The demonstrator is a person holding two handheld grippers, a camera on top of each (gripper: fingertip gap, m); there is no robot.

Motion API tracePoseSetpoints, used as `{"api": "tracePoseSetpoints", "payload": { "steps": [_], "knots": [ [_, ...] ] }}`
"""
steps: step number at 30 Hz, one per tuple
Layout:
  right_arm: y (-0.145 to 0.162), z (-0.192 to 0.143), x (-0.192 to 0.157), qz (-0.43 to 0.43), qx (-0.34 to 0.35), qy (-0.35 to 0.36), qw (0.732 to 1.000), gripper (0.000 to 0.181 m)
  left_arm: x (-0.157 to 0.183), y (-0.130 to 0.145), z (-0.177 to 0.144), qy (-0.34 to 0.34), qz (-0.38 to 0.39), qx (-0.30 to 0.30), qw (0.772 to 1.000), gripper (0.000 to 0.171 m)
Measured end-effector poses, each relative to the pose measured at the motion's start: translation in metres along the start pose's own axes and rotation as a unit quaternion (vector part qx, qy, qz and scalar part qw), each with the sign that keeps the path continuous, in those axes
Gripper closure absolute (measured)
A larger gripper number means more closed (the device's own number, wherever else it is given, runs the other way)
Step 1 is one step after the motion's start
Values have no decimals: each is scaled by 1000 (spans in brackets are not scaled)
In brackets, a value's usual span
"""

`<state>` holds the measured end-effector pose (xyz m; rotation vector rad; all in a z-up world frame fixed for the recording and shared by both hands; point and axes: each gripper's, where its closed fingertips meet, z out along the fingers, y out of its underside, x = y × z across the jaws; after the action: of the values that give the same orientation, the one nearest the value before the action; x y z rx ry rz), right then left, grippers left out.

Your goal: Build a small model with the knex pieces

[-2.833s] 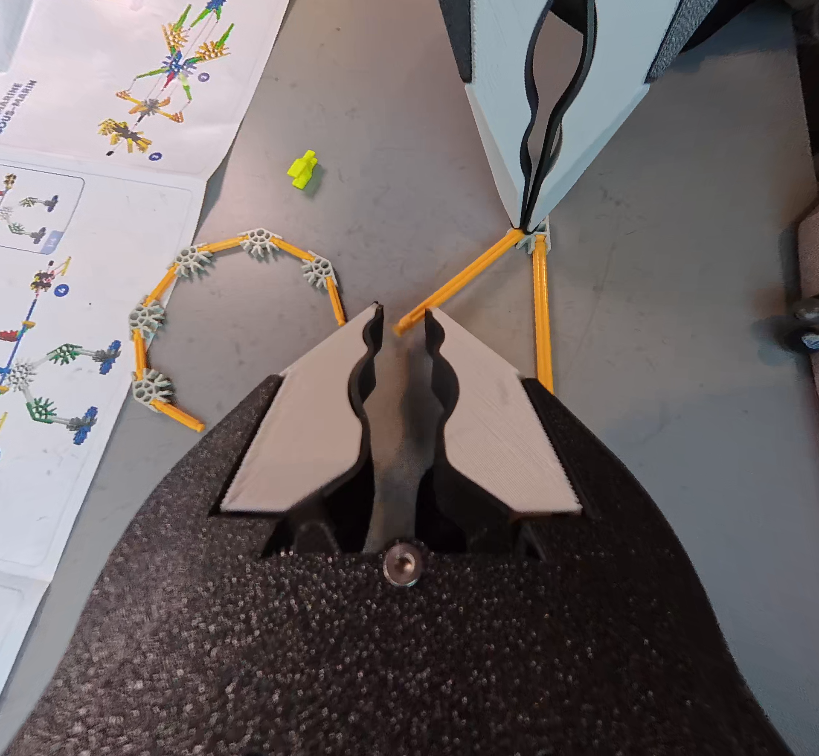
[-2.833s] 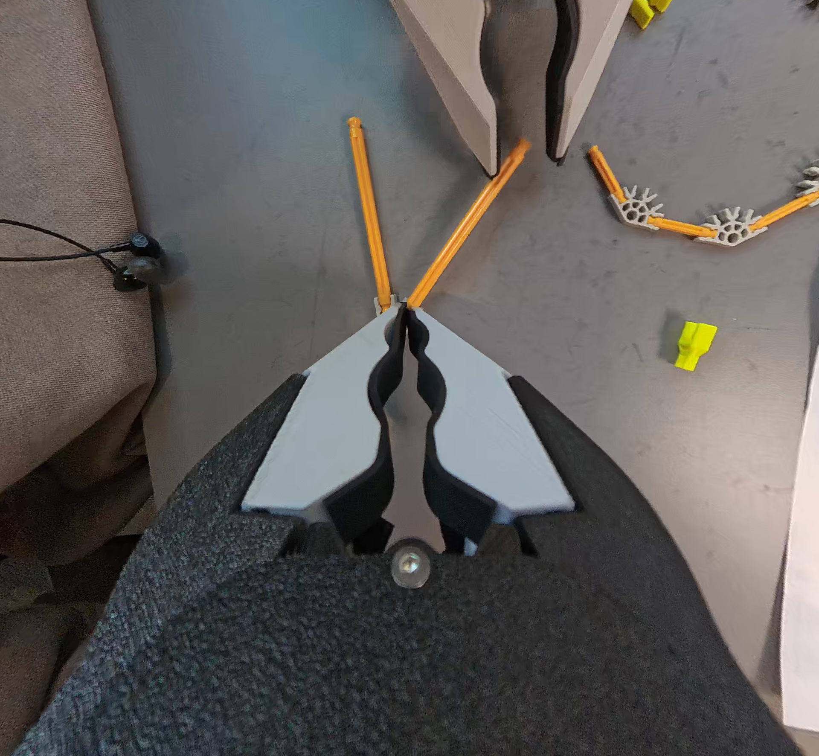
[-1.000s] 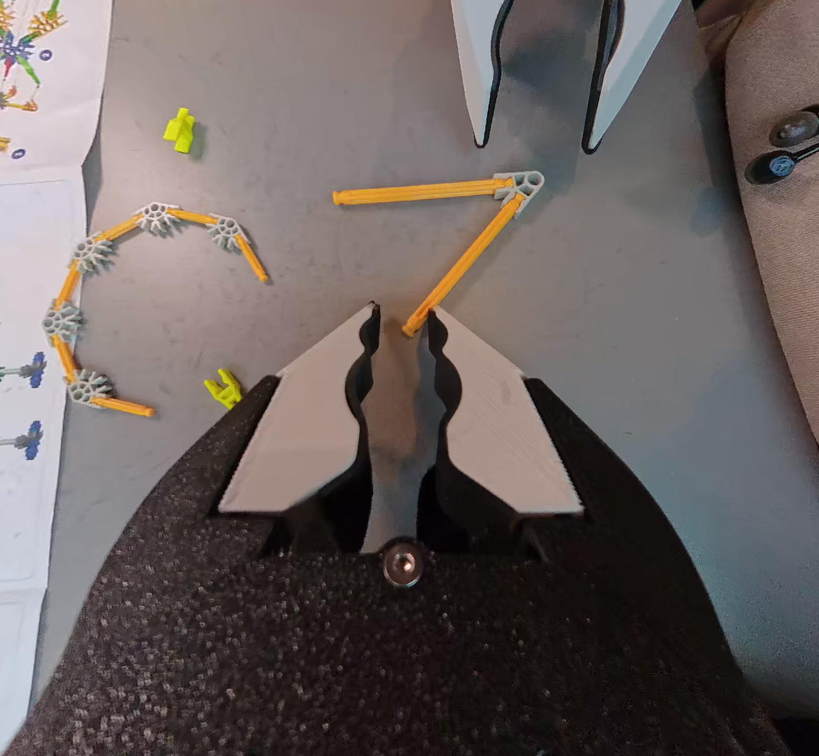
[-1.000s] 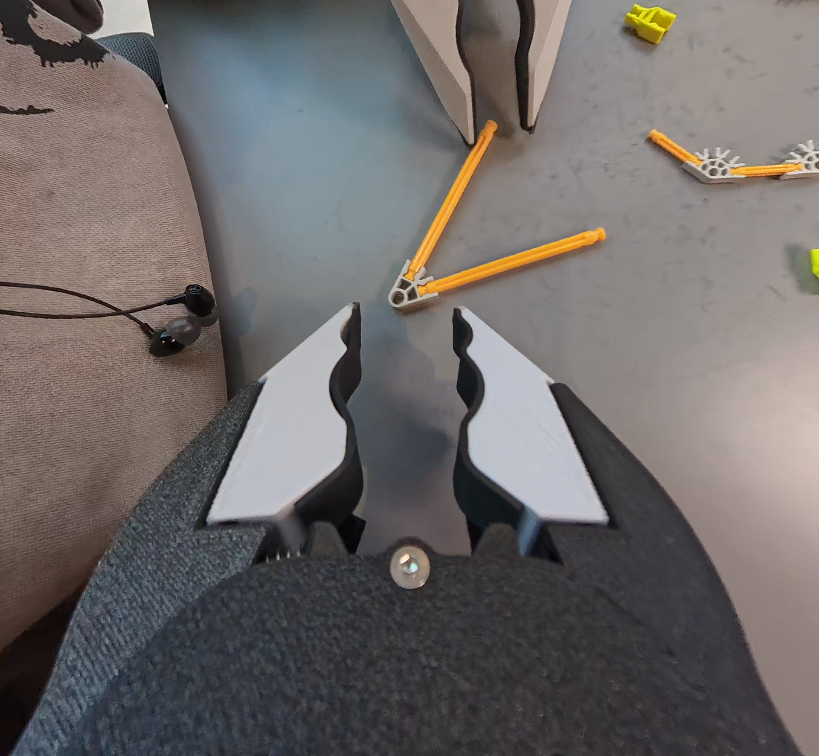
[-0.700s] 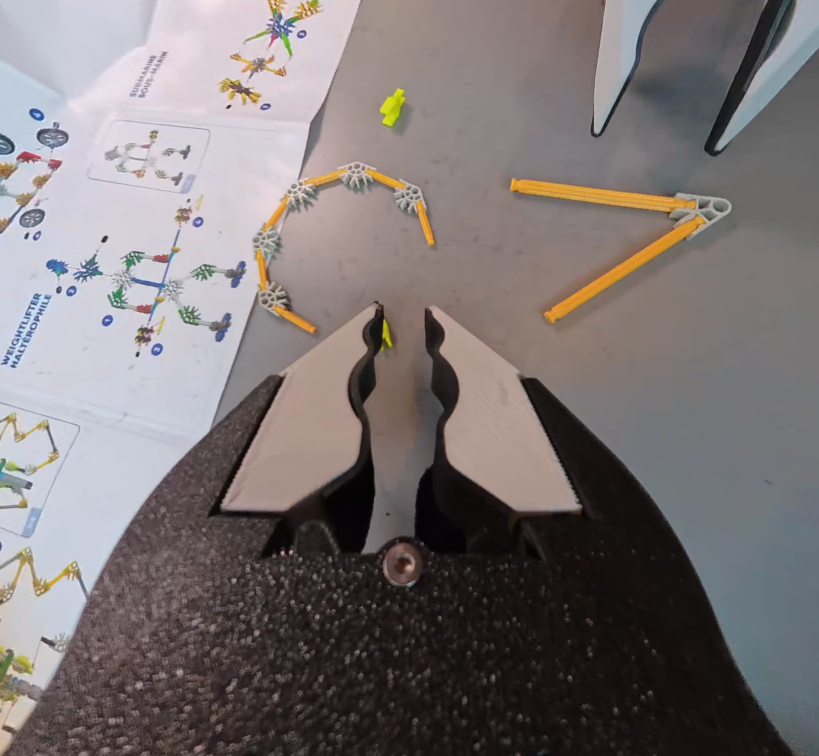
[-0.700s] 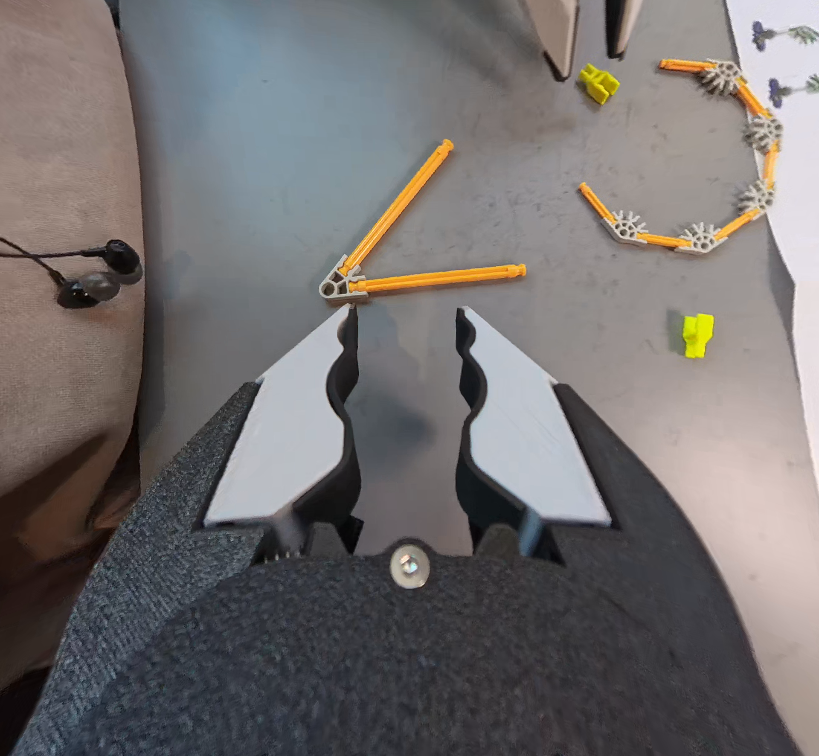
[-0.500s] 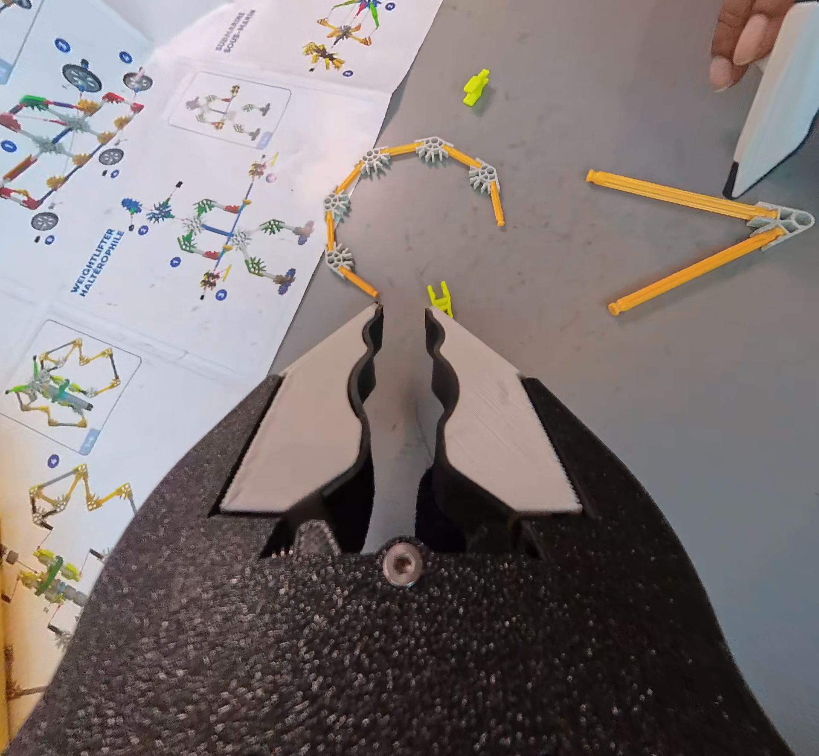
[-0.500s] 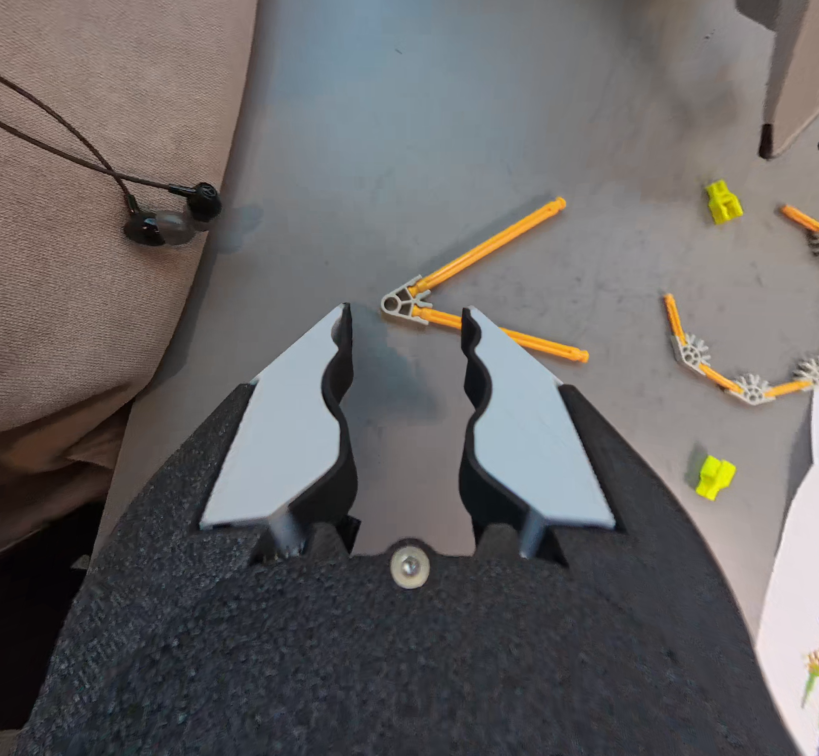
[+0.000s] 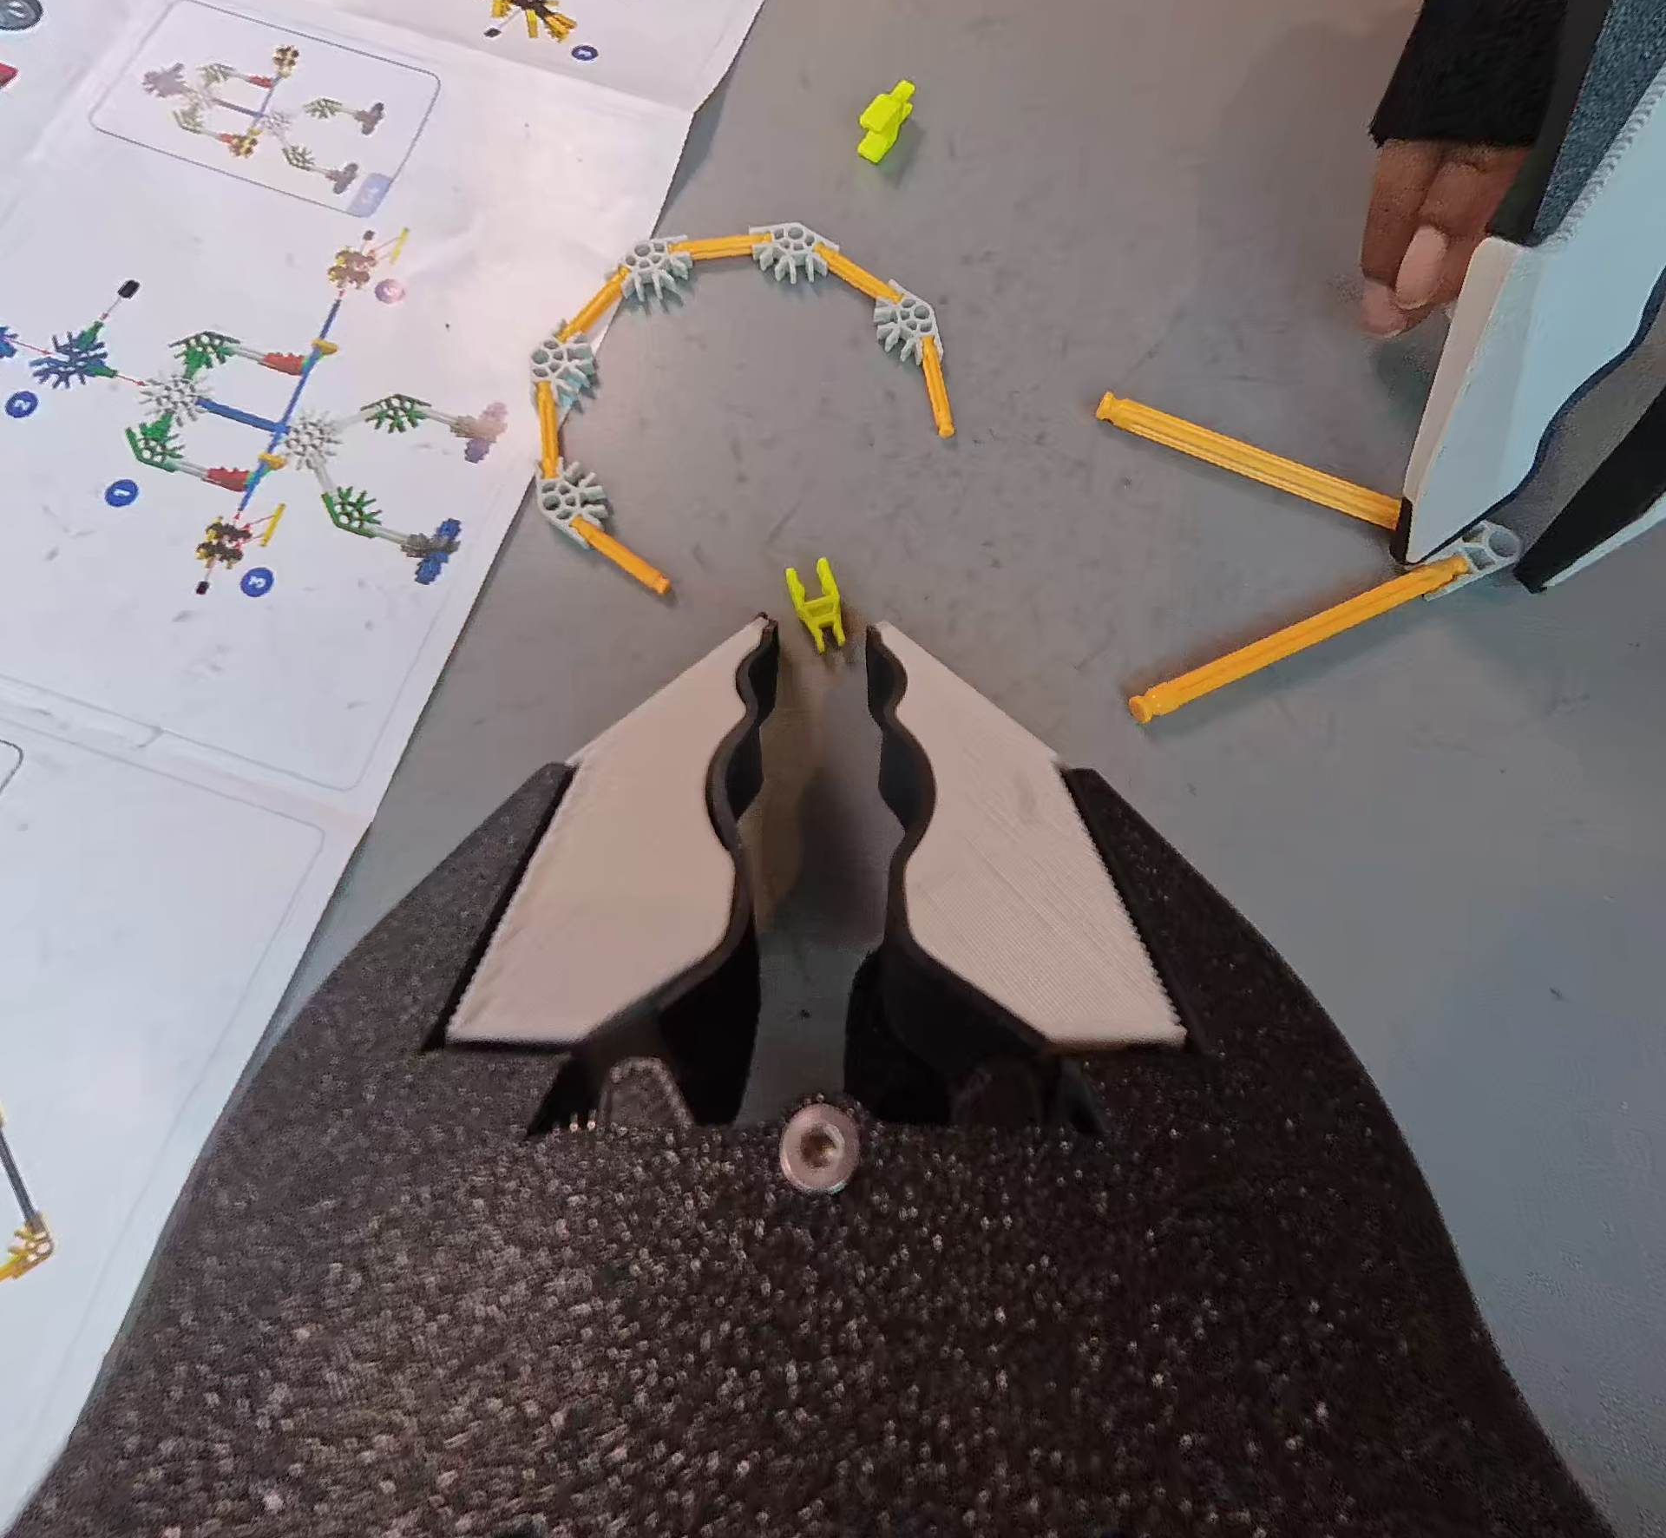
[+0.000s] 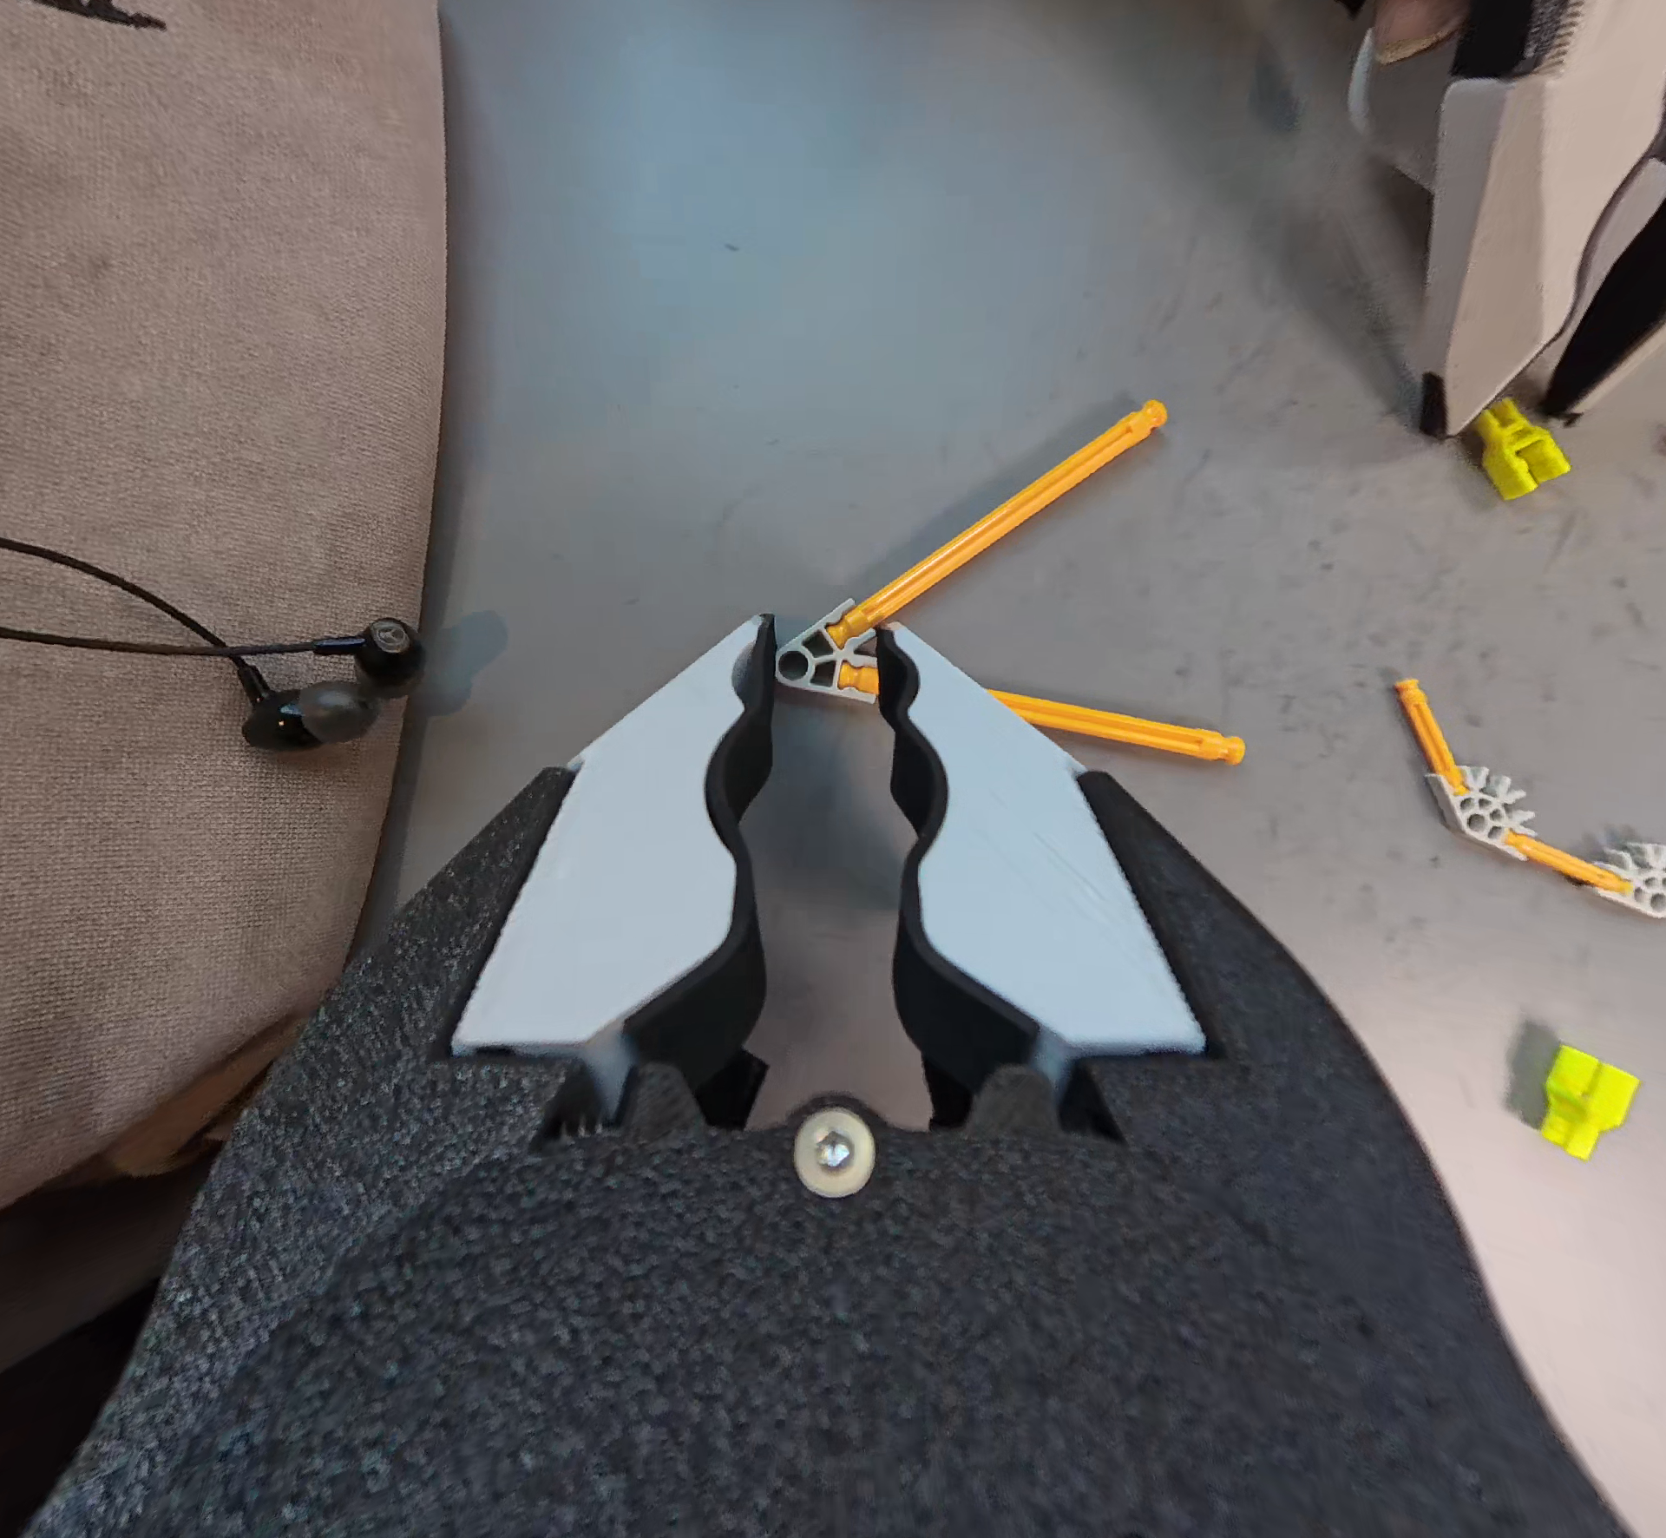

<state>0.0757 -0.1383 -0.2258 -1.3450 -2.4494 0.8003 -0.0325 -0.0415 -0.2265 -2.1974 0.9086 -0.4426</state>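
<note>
The left tool (image 9: 816, 629) stands open, its two tips a small way apart and gripping nothing. Just ahead of the tips, in line with the gap, a small yellow-green clip (image 9: 816, 606) lies on the grey tabletop (image 9: 1172, 909). A little beyond it and to the left curves an arc of orange rods and grey snowflake connectors (image 9: 721, 268), its near end just beside the clip. Left of the arc lies a printed instruction sheet (image 9: 225, 322) with coloured diagrams. Farther ahead, past the arc, a second yellow-green clip (image 9: 885, 119) rests on the tabletop.

The right tool (image 10: 825, 633) is also open, its tips set either side of a grey corner connector (image 10: 816, 661) (whether they touch it I cannot tell). Two orange rods (image 10: 1001, 516) spread from that connector ahead and to the right, one of them passing under the right finger. To the left of this tool a pair of black earbuds (image 10: 334, 697) lies on brown cloth (image 10: 180, 322). In the left wrist view a hand (image 9: 1460, 97) with a black strap holds the right tool at the far right.
</note>
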Motion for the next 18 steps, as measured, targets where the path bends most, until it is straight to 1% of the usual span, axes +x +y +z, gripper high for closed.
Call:
{"api": "tracePoseSetpoints", "payload": {
  "steps": [3,6,8,14,18],
  "knots": [
    [-6,-2,-6,33,23,-23,999,157,5,-2,1,7,0,1,1000,157],
    [-16,-12,-8,34,66,-36,997,153,7,-2,3,7,2,-2,1000,163],
    [-16,-21,6,23,79,-12,997,153,8,-2,4,7,6,-3,1000,165],
    [-11,-42,63,-2,81,80,994,153,11,-6,4,10,15,5,1000,166],
    [-18,-42,89,-26,98,101,990,153,36,-21,-4,71,55,55,994,166]
  ]
}}
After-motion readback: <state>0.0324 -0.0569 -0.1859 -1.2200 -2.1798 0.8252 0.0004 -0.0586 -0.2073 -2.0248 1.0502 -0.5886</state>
